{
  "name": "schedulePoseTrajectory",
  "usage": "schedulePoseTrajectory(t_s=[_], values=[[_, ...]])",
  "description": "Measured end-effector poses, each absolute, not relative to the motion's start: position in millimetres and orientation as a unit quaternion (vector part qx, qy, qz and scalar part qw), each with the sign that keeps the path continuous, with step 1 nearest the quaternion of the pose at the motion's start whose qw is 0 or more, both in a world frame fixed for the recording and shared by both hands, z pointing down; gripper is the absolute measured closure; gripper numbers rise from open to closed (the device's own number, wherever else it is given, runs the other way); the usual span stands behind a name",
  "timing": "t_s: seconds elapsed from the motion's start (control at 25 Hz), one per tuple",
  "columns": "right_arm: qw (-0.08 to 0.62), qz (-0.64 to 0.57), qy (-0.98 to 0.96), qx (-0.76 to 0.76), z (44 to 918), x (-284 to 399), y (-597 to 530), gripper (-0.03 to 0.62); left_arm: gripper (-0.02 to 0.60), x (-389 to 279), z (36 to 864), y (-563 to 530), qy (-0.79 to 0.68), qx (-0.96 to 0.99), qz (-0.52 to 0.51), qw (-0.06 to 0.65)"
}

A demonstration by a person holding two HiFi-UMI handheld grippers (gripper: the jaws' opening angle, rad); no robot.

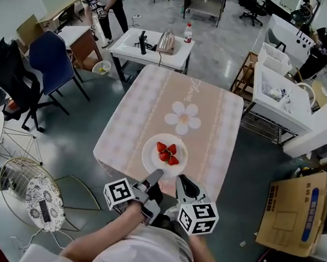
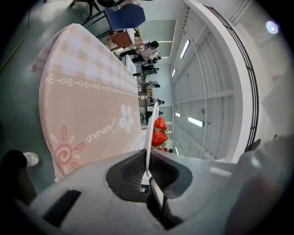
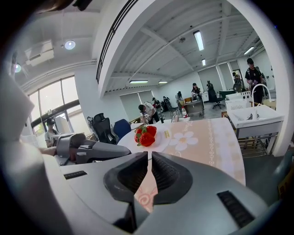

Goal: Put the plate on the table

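A white plate (image 1: 150, 159) carrying strawberries (image 1: 167, 152) hovers over the near end of the table (image 1: 155, 103), which wears a pink checked cloth with a flower print. My left gripper (image 1: 156, 174) is shut on the plate's near rim; in the left gripper view the plate (image 2: 149, 133) stands edge-on between its pads, with the strawberries (image 2: 159, 131) beyond it. My right gripper (image 1: 180, 180) sits at the rim's near right. In the right gripper view its jaws are pinched almost together on the edge of the plate (image 3: 161, 142), in front of the strawberries (image 3: 144, 136).
A blue chair (image 1: 52, 57) and a black chair stand left of the table. A white side table (image 1: 152, 48) with a kettle is behind it. A sink unit (image 1: 280, 93) is at the right, a cardboard box (image 1: 294, 211) at the near right, and a wire stool (image 1: 35, 192) at the near left. People work at the back.
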State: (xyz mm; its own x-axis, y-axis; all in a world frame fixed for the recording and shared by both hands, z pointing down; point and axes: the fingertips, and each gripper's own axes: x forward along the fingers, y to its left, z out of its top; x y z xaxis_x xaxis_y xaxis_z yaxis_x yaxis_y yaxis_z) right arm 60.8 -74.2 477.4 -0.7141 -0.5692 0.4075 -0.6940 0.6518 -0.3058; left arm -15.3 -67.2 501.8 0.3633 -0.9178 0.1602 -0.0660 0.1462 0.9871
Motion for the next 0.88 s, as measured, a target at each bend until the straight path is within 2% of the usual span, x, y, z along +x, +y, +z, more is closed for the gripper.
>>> schedulePoseTrajectory(t_s=[0.36, 0.88], values=[[0.13, 0.231, -0.904, 0.337, 479.2, 72.9, -95.8, 0.588, 0.563, -4.3, 502.3, -80.2, -0.46, 0.548, -0.35, 0.605], [0.135, 0.229, -0.89, 0.371, 484.0, 54.0, -135.2, 0.588, 0.563, -26.6, 515.8, -126.2, -0.439, 0.553, -0.335, 0.624]])
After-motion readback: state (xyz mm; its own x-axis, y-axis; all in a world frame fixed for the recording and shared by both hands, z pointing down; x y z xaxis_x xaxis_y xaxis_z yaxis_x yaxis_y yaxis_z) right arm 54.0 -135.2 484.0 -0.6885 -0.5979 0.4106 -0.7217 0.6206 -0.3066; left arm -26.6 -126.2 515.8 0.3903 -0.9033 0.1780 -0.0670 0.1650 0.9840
